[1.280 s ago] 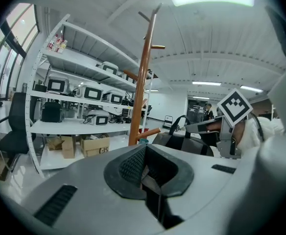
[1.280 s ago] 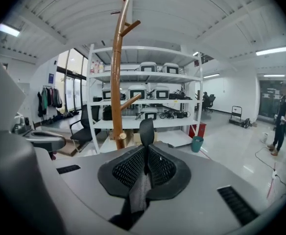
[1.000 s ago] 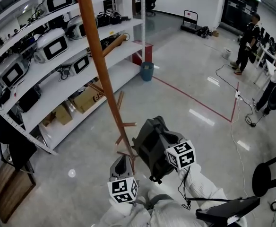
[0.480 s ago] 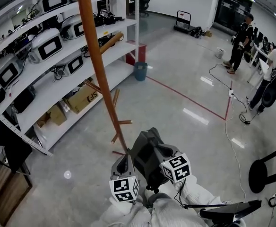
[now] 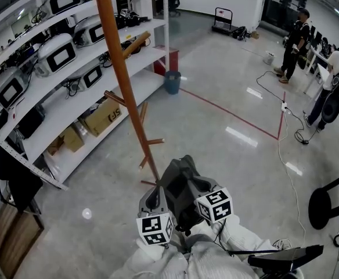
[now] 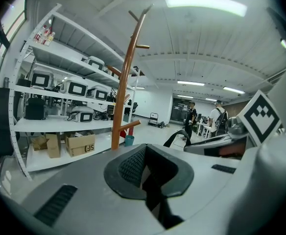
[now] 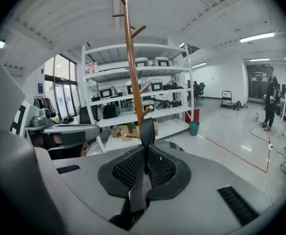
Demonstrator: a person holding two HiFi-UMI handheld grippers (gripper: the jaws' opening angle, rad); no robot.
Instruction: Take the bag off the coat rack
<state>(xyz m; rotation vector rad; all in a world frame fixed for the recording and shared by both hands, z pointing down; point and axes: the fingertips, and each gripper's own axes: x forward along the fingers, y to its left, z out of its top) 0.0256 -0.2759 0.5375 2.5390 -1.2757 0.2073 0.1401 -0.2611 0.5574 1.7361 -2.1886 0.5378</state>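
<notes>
The wooden coat rack [image 5: 123, 80] rises as a slanted orange-brown pole with short pegs; it also stands ahead in the left gripper view [image 6: 124, 92] and the right gripper view [image 7: 131, 67]. The dark grey bag [image 5: 180, 189] hangs just right of the pole's foot, off the pegs. My right gripper [image 7: 145, 151] is shut on the bag's dark strap [image 7: 146, 129], which loops up between the pads. In the head view its marker cube [image 5: 215, 205] sits beside the bag. My left gripper [image 6: 150, 168] is open and holds nothing, low at the bag's left [image 5: 153, 201].
White shelving [image 5: 53, 80] with white devices and cardboard boxes runs along the left. A blue bin [image 5: 172, 81] stands by its far end. A red line crosses the glossy floor. Two people [image 5: 294, 36] stand far right, near a floor cable. A black stool [image 5: 326, 208] is at right.
The bag and my right gripper have come down and slightly left, nearer my body. The left gripper has hardly moved.
</notes>
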